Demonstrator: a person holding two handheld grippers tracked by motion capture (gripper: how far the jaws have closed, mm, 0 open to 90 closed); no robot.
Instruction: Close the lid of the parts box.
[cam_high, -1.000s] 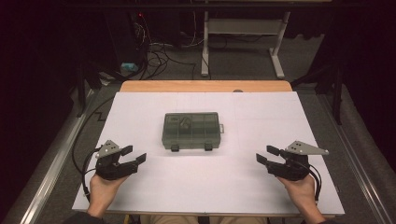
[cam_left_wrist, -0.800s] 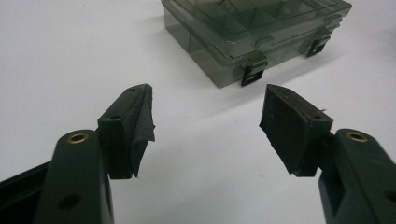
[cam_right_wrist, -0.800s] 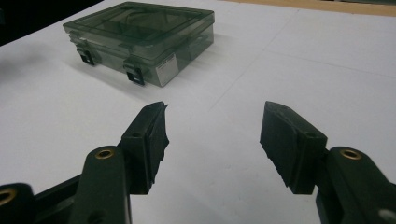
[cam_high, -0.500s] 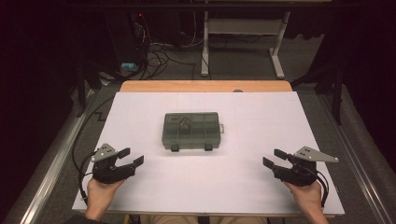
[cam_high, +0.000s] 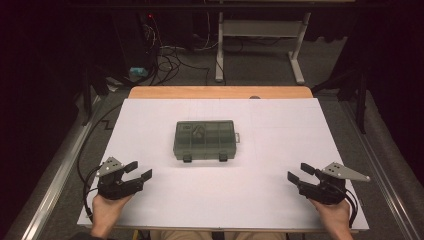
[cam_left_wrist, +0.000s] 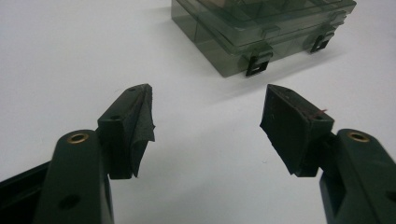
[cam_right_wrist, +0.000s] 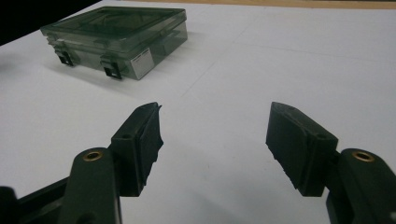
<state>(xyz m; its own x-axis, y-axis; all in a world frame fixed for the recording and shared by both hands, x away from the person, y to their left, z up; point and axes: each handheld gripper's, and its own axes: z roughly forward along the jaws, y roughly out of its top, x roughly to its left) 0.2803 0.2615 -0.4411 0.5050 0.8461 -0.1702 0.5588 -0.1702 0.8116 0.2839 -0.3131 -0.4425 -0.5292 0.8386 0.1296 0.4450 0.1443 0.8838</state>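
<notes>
A smoky-green clear plastic compartment box (cam_high: 205, 140) lies shut in the middle of the white table sheet (cam_high: 280, 130), two black latches on its near side. It shows top right in the left gripper view (cam_left_wrist: 261, 32) and top left in the right gripper view (cam_right_wrist: 116, 37). My left gripper (cam_high: 139, 171) rests near the front left corner, open and holding nothing (cam_left_wrist: 205, 121). My right gripper (cam_high: 299, 173) sits near the front right corner, also open with nothing between its fingers (cam_right_wrist: 215, 140). Both stay well apart from the box.
A wooden strip (cam_high: 220, 92) borders the table's far edge. Behind it on the dark floor stand a white metal frame (cam_high: 260, 30) and tangled cables (cam_high: 165, 55). Metal rails (cam_high: 55, 175) run along both sides of the table.
Both hands have drawn back toward the front edge and slightly outward. The box has not moved, and both grippers stay open.
</notes>
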